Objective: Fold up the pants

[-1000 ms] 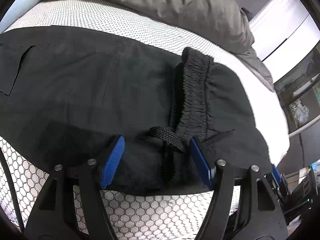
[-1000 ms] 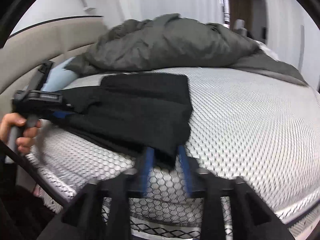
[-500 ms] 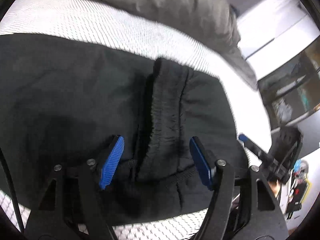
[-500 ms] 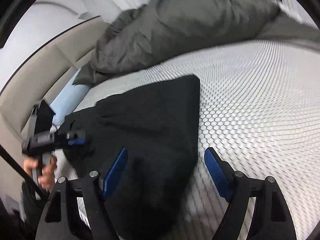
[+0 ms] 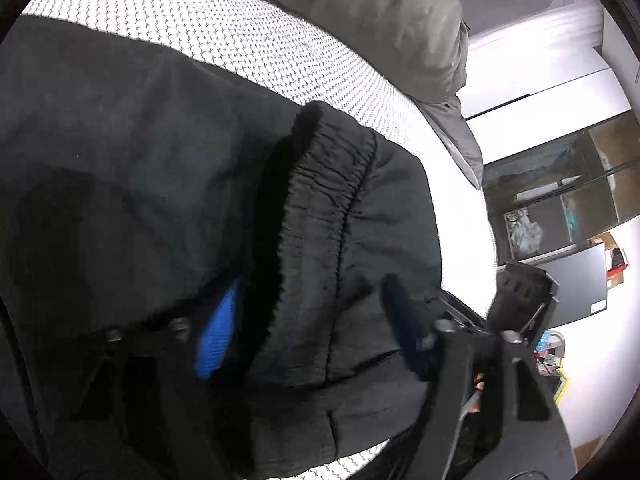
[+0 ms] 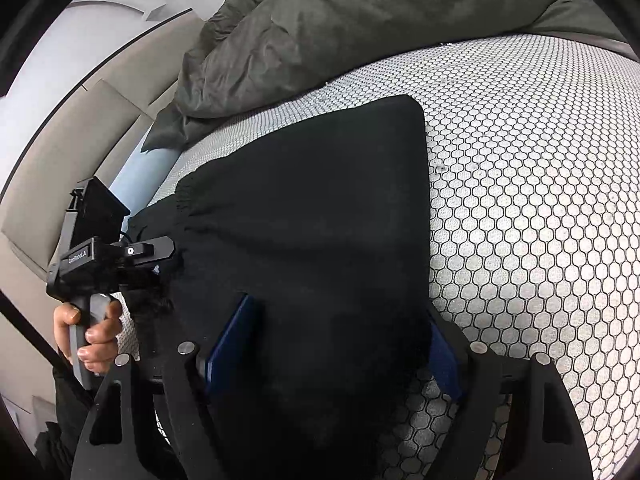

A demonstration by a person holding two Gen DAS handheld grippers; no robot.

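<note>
Black pants (image 6: 312, 240) lay folded on the mattress (image 6: 540, 200) near its front edge. L gripper (image 5: 308, 332) was closing w/ the waistband (image 5: 320, 208) between its fingers, pads not clearly pressing. R gripper (image 6: 332, 344) stood wide astride the pants' end.

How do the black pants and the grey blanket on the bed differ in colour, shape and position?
The black pants are almost black; the grey blanket is olive-grey. The pants lie folded in flat layers with straight edges, while the blanket is bunched in a crumpled heap. The pants are at the near edge, between the fingers of both tools; the blanket sits farther back and neither tool is near it. Both rest on the same white honeycomb-patterned mattress.
</note>
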